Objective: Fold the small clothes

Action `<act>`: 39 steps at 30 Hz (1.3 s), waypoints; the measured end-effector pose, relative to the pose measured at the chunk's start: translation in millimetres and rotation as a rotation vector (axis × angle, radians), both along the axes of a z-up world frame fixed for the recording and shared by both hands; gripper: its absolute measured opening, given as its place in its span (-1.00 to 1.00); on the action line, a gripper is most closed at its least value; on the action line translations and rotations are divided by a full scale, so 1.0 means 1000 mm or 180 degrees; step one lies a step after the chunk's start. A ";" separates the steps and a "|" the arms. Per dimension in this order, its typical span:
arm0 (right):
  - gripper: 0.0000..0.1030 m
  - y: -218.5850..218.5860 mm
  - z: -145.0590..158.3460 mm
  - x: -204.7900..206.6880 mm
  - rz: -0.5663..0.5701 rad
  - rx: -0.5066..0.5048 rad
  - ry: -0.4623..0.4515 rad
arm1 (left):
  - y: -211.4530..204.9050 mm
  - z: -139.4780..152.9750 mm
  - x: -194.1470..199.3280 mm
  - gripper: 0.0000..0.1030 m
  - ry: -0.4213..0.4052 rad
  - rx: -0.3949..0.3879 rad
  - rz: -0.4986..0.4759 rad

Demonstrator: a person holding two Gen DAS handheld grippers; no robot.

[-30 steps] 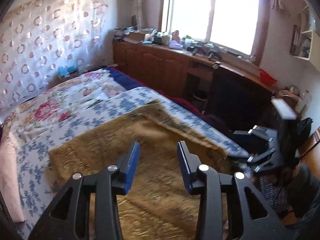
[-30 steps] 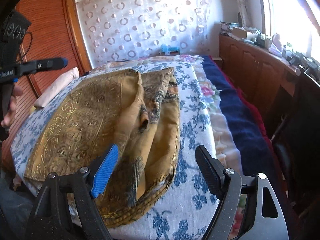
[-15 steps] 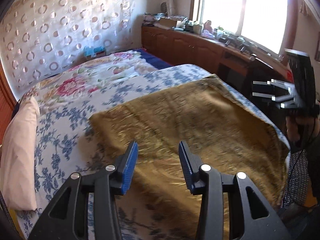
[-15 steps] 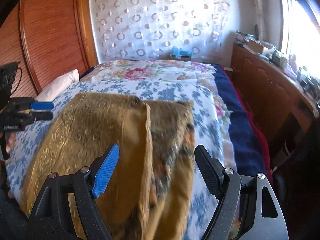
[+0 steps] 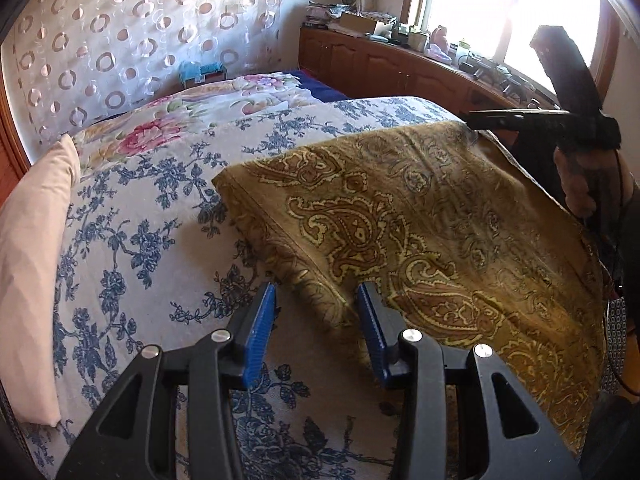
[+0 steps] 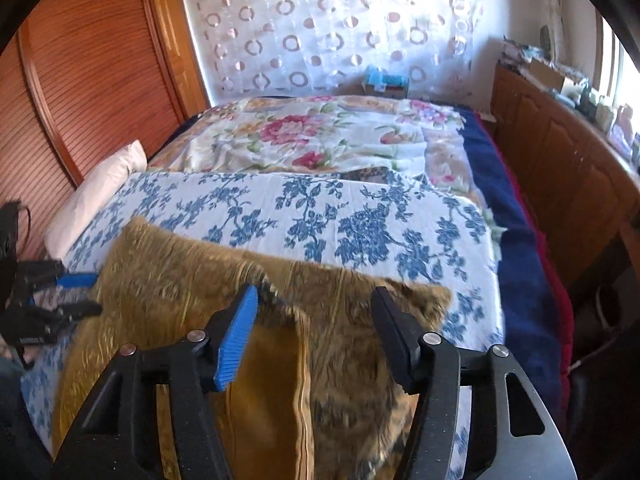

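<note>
A golden-brown paisley cloth lies spread on the bed's blue-flowered cover. My left gripper is open, low over the cloth's near left edge, holding nothing. My right gripper shows in the left wrist view at the cloth's far right corner. In the right wrist view the cloth is blurred, with a plain yellow fold under my open right gripper. My left gripper also shows in the right wrist view at the cloth's left edge.
A pale pillow lies along the bed's left side. A rose-print sheet covers the far half. Wooden cabinets with clutter stand under the window. A slatted wooden headboard is on the left. A dark blue blanket hangs off the bed's right side.
Both grippers have swung toward the bed and dropped closer to the cloth. The left has moved to the cloth's near left edge. The right has come over the folded part.
</note>
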State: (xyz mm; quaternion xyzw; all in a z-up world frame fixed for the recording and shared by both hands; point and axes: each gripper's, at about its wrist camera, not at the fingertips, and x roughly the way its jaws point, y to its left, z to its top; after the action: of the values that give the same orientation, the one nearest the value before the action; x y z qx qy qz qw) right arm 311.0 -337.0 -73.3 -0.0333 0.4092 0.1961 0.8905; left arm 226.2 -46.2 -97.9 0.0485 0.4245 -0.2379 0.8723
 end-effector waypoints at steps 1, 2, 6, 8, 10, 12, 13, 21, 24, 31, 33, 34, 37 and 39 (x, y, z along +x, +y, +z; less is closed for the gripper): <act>0.11 0.001 -0.002 0.004 0.0005 0.0028 0.0038 | 0.000 -0.001 -0.001 -0.19 -0.0002 0.0000 -0.0011; 0.10 0.003 -0.004 0.008 0.0017 0.0036 0.0072 | 0.001 -0.001 -0.002 -0.19 -0.0029 -0.0002 -0.0019; 0.10 0.013 -0.018 0.017 0.0115 0.0058 0.0272 | 0.000 -0.003 -0.005 -0.17 -0.0081 0.0019 -0.0027; 0.06 0.017 -0.023 0.018 0.0161 0.0097 0.0354 | 0.002 -0.003 -0.004 -0.16 -0.0076 0.0012 -0.0026; -0.16 0.021 -0.026 0.018 0.0212 0.0135 0.0424 | 0.003 -0.003 -0.003 -0.14 -0.0070 0.0000 -0.0028; -0.40 0.026 -0.029 0.017 0.0265 0.0153 0.0476 | 0.002 -0.002 -0.003 -0.13 -0.0071 0.0007 -0.0020; -0.71 0.030 -0.031 0.016 0.0303 0.0133 0.0490 | 0.003 -0.003 -0.003 -0.13 -0.0074 0.0011 -0.0015; -0.96 0.061 -0.008 -0.026 0.0515 0.0068 0.0030 | 0.018 0.007 -0.008 -0.13 -0.0102 -0.0131 0.0158; -0.97 0.076 -0.001 -0.048 0.0635 0.0079 -0.0077 | 0.028 0.022 -0.017 -0.13 -0.0272 -0.0138 0.0273; -0.98 0.102 -0.012 -0.081 0.0843 0.0156 0.0087 | 0.039 0.042 -0.035 -0.13 -0.0501 -0.0166 0.0378; -0.98 0.106 -0.022 -0.090 0.0857 0.0143 0.0184 | 0.038 0.042 -0.035 -0.13 -0.0520 -0.0175 0.0367; -0.98 0.109 -0.027 -0.095 0.0871 0.0119 0.0227 | 0.036 0.042 -0.036 -0.13 -0.0526 -0.0179 0.0354; -0.98 0.111 -0.040 -0.108 0.0861 0.0046 0.0306 | 0.031 0.037 -0.036 -0.13 -0.0510 -0.0124 0.0320; -0.98 0.109 -0.042 -0.112 0.0817 -0.0027 0.0291 | 0.027 0.032 -0.036 -0.13 -0.0490 -0.0078 0.0310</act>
State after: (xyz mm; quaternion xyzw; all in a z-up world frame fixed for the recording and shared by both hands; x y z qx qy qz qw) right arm 198.8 -227.7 -115.6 -0.0801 0.4426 0.3080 0.8384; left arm 190.1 -19.6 -65.5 0.0353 0.3551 -0.1959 0.9134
